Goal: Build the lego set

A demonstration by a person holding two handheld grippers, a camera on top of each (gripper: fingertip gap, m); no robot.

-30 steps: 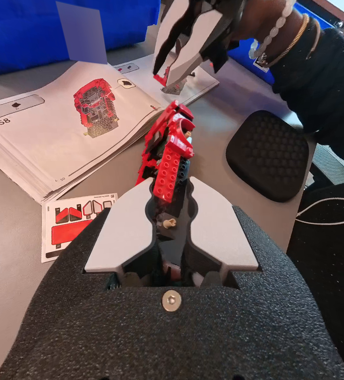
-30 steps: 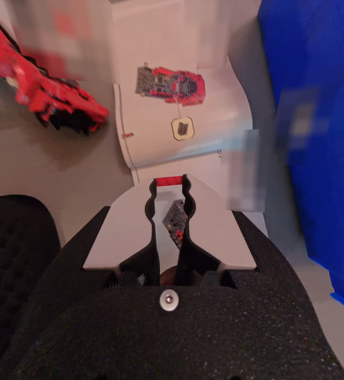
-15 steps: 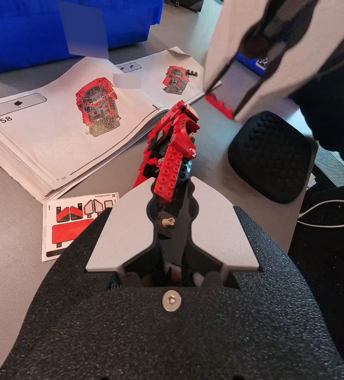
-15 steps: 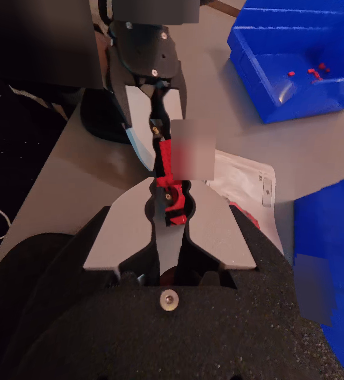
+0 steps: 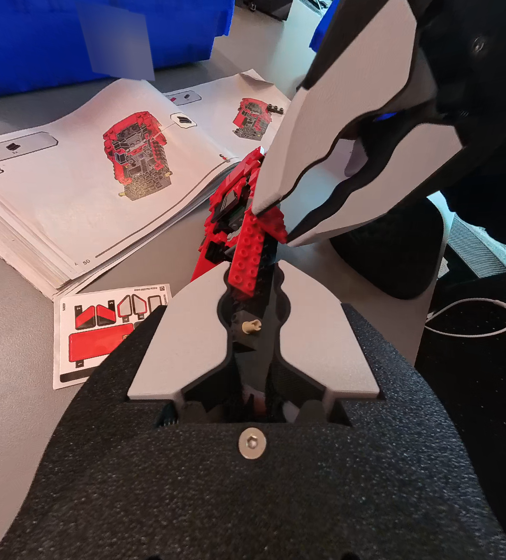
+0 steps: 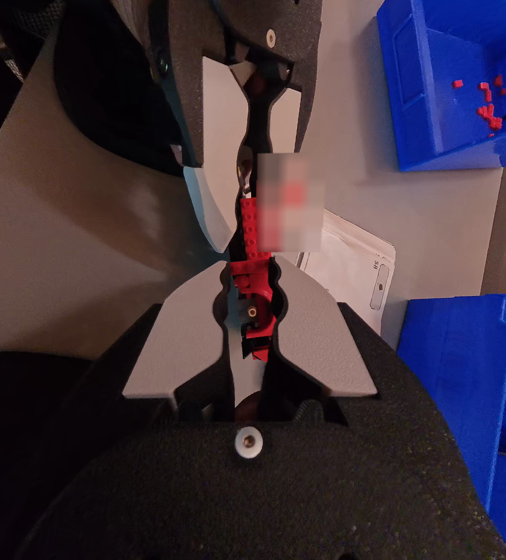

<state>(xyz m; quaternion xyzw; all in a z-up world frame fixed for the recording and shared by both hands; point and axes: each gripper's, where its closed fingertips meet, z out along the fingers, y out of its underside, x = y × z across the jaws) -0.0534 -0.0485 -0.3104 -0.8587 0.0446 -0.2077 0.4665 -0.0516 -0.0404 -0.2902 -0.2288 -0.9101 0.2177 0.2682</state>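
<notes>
Your left gripper is still clamping the half-built red and black lego car, holding it tilted above the grey table. Your right gripper, which was hanging off to the side half a second ago, has now come in, nearly closed, pinching a small red lego plate right against the car's studded red strip. The open white instruction booklet and sticker sheet are staying put just beside it.
</notes>
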